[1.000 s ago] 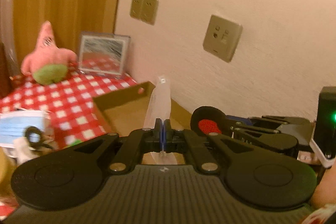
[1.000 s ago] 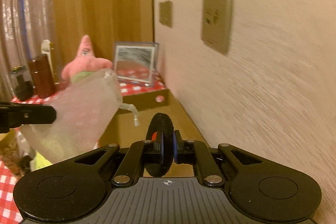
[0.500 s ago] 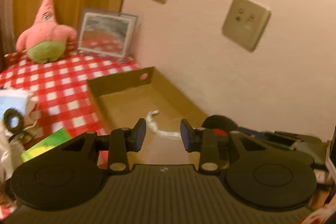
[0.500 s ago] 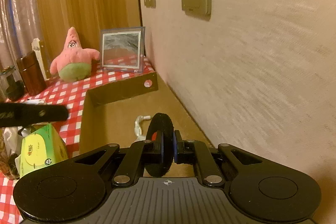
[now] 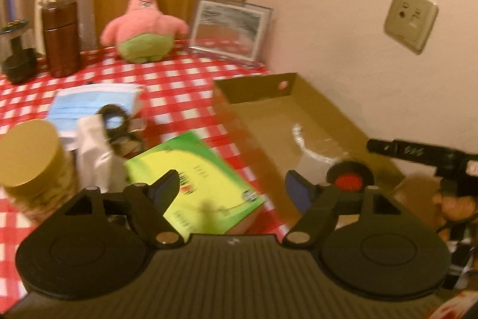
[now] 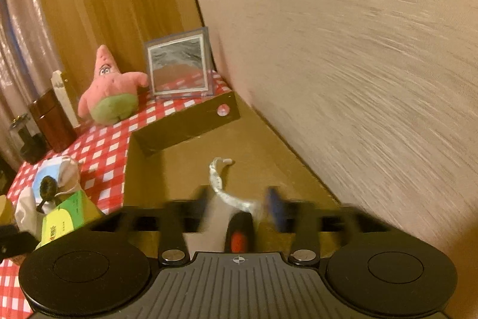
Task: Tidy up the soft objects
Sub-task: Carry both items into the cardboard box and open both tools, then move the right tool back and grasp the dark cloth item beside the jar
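Observation:
A brown cardboard box stands against the wall on the red checked table; its near wall also shows in the right wrist view. A clear plastic bag lies inside it, and shows in the right wrist view too. A black round pad with a red centre lies in the box, between the right gripper's spread fingers. My left gripper is open and empty above a green tissue pack. My right gripper is open, blurred, just over the pad.
A pink star plush and a framed mirror stand at the back. A brown canister, blue face masks, a black hair tie, a white cloth and a gold-lidded jar crowd the left.
The left gripper opened wide, let the clear bag drop into the box and swung left over the tissue pack. The right gripper opened and released the black pad.

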Demonstrator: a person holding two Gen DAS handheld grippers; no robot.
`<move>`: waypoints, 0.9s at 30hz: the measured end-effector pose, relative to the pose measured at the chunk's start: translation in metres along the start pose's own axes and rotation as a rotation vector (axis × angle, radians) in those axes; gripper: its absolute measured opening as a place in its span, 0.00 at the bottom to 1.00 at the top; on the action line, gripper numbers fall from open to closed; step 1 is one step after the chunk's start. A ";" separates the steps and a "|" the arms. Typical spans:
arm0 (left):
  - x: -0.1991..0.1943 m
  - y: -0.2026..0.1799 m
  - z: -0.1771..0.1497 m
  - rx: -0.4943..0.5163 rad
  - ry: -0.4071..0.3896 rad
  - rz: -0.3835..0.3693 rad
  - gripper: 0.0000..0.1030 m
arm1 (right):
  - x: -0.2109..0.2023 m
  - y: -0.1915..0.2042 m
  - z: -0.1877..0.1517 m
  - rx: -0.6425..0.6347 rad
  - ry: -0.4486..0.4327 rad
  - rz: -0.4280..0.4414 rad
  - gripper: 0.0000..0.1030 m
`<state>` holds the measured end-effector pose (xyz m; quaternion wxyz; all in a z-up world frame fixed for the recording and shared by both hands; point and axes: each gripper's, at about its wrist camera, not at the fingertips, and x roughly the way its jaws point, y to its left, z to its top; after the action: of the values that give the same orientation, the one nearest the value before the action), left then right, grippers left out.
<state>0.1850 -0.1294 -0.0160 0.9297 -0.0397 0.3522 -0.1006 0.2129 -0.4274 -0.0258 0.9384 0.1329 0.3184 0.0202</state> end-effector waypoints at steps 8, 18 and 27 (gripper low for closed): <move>-0.026 0.022 -0.022 -0.008 -0.035 0.088 0.76 | -0.018 0.012 -0.014 -0.054 0.015 0.006 0.60; -0.060 0.061 -0.047 0.001 -0.028 0.170 0.75 | -0.047 0.073 -0.028 -0.172 0.004 0.094 0.60; -0.082 0.096 -0.061 -0.035 -0.021 0.220 0.74 | -0.057 0.139 -0.042 -0.310 0.003 0.191 0.60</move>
<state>0.1001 -0.0182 -0.0223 0.9378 -0.0181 0.3465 0.0087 0.1488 -0.2904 0.0121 0.9409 0.0160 0.2988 0.1583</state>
